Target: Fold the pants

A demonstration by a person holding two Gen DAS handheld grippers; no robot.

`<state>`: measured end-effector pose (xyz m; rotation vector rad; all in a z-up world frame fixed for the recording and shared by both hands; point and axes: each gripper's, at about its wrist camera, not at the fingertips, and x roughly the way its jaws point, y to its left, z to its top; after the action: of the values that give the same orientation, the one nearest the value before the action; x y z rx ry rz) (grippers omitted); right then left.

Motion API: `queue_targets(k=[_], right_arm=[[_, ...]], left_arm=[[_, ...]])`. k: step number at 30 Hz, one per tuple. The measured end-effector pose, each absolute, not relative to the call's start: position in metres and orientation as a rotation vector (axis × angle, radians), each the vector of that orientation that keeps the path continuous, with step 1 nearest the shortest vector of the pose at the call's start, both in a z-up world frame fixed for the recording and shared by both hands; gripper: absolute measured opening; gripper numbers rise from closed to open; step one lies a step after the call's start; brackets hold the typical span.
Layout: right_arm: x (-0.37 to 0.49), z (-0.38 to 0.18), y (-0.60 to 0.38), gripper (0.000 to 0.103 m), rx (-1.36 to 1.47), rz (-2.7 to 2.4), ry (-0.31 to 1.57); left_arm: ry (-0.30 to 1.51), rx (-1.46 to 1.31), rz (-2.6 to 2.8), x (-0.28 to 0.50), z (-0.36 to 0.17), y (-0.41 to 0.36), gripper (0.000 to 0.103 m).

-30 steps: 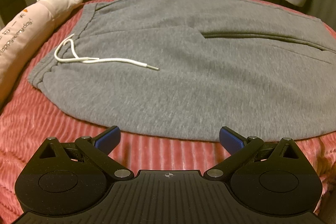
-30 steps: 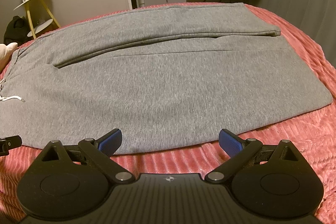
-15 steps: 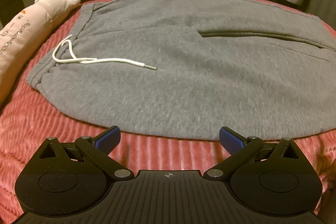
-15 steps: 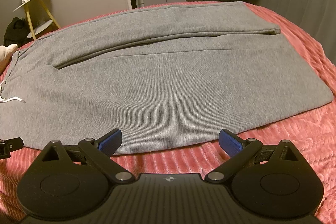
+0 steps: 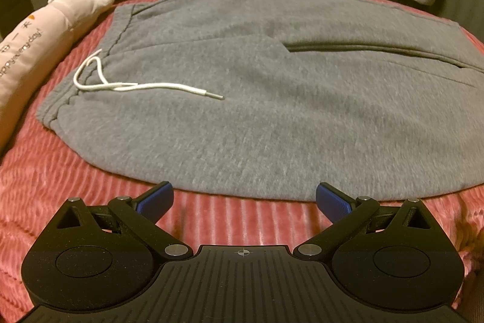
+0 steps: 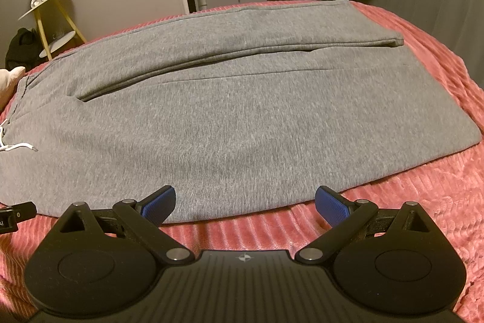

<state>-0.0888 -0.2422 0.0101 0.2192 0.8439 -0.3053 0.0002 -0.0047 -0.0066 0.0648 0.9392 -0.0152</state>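
I have one pair of grey sweatpants [image 5: 272,99] spread flat on the pink ribbed bedspread [image 5: 60,186], waistband toward my left, two legs running off to my right, with one white drawstring [image 5: 127,85] lying loose on the front. One pink plush pillow [image 5: 33,50] lies just beside the waistband along the bed's left side. My left tongs [image 5: 244,200] are spread wide and empty, hanging over bare bedspread just short of the pants' near edge, below the hip. My right tongs [image 6: 245,203] are likewise spread wide and grip nothing; their left blue pad [image 6: 158,203] overlaps the near hem edge in the view, though I cannot tell whether it touches. Pink bedspread shows all along the near edge and beyond the leg cuffs [image 6: 447,123] at the right.
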Motion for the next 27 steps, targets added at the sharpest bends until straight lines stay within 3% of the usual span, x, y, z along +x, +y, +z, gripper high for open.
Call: queue_targets(k=[27], right_arm=[[-0.0882, 0.0092, -0.2473, 0.099, 0.257, -0.294, 0.852]], left_arm=[[0.958, 0.080, -0.024, 0.0027, -0.0081, -0.0074, 0.103]])
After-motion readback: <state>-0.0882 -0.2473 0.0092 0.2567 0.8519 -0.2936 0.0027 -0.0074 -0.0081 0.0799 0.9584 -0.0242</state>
